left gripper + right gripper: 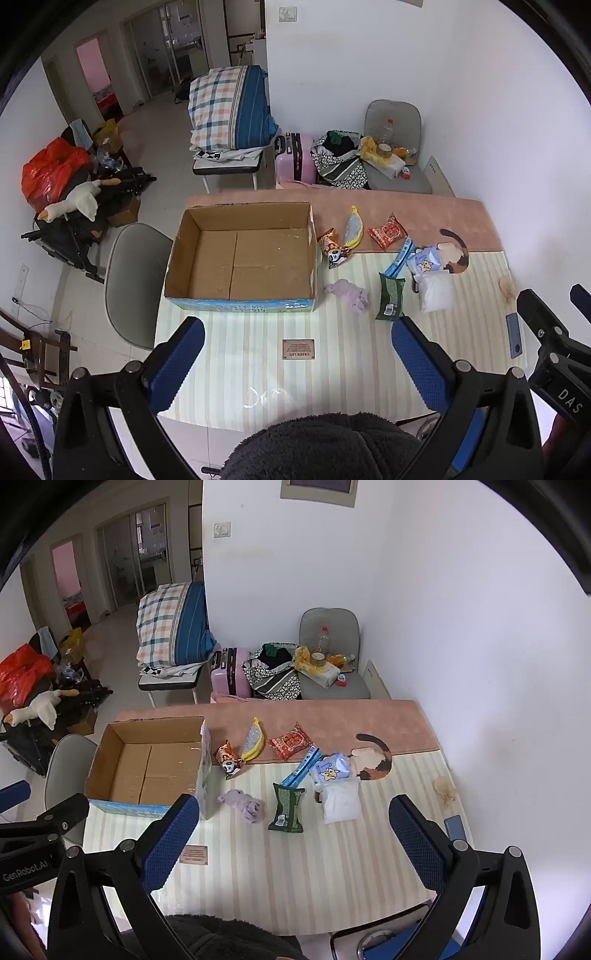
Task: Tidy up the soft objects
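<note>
An empty cardboard box (243, 254) (151, 760) stands on the table's left half. To its right lie soft items: a lilac cloth (349, 293) (243, 803), a green pack (390, 298) (287, 806), a white pouch (436, 291) (340, 800), a blue tissue pack (424, 261) (330, 770), a red snack bag (387, 232) (290, 741), a yellow pouch (352, 227) (254, 740) and a panda snack (332, 249) (228, 763). My left gripper (299, 365) is open and empty above the table's near edge. My right gripper (291, 845) is open and empty, to the right of the left one.
A striped cloth covers the table (332, 369) (314, 867). A blue phone (514, 334) (454, 827) lies at the right edge, by the white wall. A grey chair (129, 288) stands left of the table. Another chair with clutter and a pink suitcase (295, 157) stand behind.
</note>
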A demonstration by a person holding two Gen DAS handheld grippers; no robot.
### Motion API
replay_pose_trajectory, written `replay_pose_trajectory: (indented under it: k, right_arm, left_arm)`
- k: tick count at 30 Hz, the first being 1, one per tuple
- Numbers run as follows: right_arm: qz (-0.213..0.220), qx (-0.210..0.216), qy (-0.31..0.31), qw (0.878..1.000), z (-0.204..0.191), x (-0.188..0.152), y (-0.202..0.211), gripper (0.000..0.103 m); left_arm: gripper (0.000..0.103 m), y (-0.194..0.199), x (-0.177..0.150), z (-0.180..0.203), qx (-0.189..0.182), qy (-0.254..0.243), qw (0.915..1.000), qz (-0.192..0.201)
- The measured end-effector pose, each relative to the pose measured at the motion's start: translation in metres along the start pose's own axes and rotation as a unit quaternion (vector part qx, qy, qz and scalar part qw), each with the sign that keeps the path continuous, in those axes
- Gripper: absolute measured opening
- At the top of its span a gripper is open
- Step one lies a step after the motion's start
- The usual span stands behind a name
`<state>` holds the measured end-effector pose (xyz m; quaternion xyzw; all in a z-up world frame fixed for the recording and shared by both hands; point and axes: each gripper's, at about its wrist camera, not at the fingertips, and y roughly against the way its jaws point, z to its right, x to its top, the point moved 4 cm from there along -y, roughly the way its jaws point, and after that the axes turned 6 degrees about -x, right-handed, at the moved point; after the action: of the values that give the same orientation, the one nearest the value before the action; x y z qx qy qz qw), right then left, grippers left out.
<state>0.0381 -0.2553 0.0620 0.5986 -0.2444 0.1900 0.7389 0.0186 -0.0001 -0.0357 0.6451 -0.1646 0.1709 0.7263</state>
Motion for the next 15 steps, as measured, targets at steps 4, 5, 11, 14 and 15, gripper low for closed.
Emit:
replay_pose_trajectory:
  k: [4,5,11,14,15]
  right_arm:
    - [0.002,-0.012,0.009,1.000,-0.001,0.000,-0.001,0.103]
    - [0.004,-0.013,0.009,1.000,-0.001,0.000,0.000,0.103]
    - [0.007,-0.017,0.011,1.000,-0.002,-0.008,-0.001,0.103]
    - [0.009,-0.019,0.007,1.000,0.000,-0.010,0.001,0.103]
    - [0.008,-0.021,0.007,1.000,-0.002,-0.005,-0.002,0.103]
  left_arm:
    - [0.103,0.001,0.000,0.000,0.000,0.000,1.0000,0.006]
    - [0.103,0.002,-0.001,0.001,-0.002,-0.001,1.0000,0.006]
    - [0.103,-0.006,-0.005,0.001,-0.005,-0.002,1.0000,0.002]
    - [0.103,-0.008,-0.004,0.004,-0.001,0.001,1.0000,0.003]
    - [0.103,-0.009,-0.004,0.003,-0.001,0.002,1.0000,0.003]
